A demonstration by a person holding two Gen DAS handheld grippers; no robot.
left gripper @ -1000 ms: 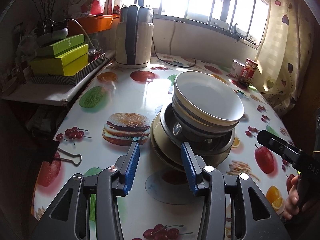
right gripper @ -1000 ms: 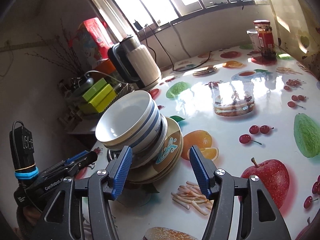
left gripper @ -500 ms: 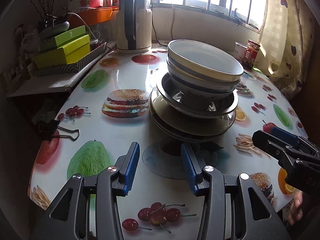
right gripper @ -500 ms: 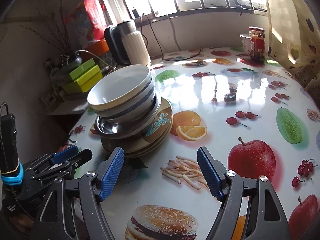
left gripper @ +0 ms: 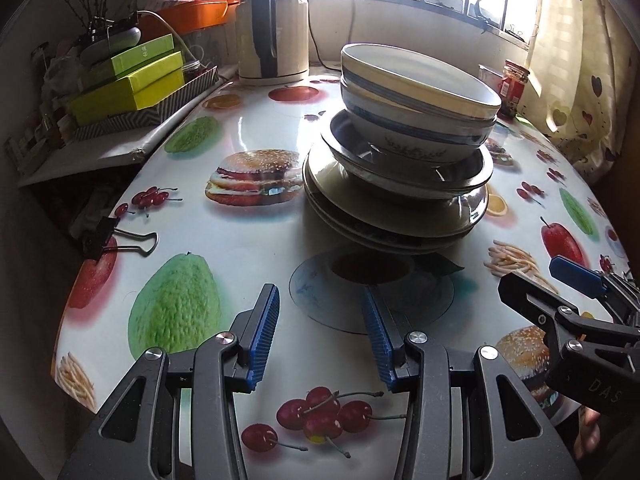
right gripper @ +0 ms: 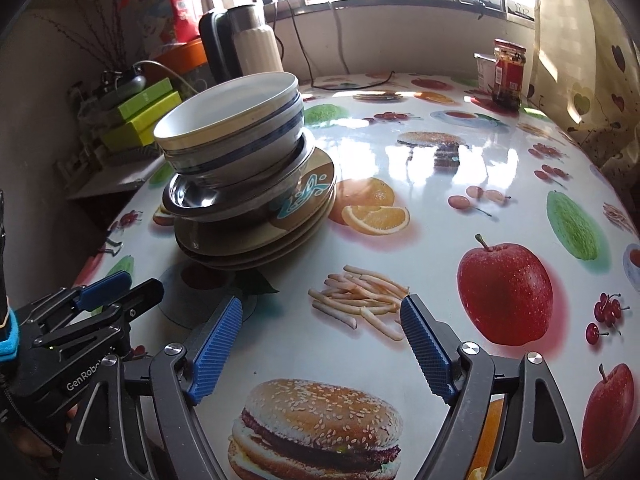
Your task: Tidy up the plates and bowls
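Observation:
A stack of dishes stands on the fruit-print table (left gripper: 248, 248): white bowls with blue bands (left gripper: 416, 100) (right gripper: 236, 132) on top, a steel bowl (left gripper: 408, 168) (right gripper: 200, 200) under them, brown plates (left gripper: 384, 216) (right gripper: 256, 240) at the bottom. My left gripper (left gripper: 320, 320) is open and empty, near the table's front edge, short of the stack. My right gripper (right gripper: 320, 332) is open and empty, to the right of the stack above the printed fries. Each gripper shows in the other's view, the right one in the left wrist view (left gripper: 560, 296) and the left one in the right wrist view (right gripper: 108, 292).
A kettle (left gripper: 272, 28) (right gripper: 240, 44) stands at the back by the window. Green boxes (left gripper: 132, 80) (right gripper: 140, 112) sit on a side shelf at the left. A jar (left gripper: 514, 88) (right gripper: 508, 72) stands at the back right. A binder clip (left gripper: 116, 236) lies at the table's left edge.
Both grippers have drawn back from the dish stack toward the table's front edge and sunk lower. The right gripper's jaws have opened wider. The stack has not moved.

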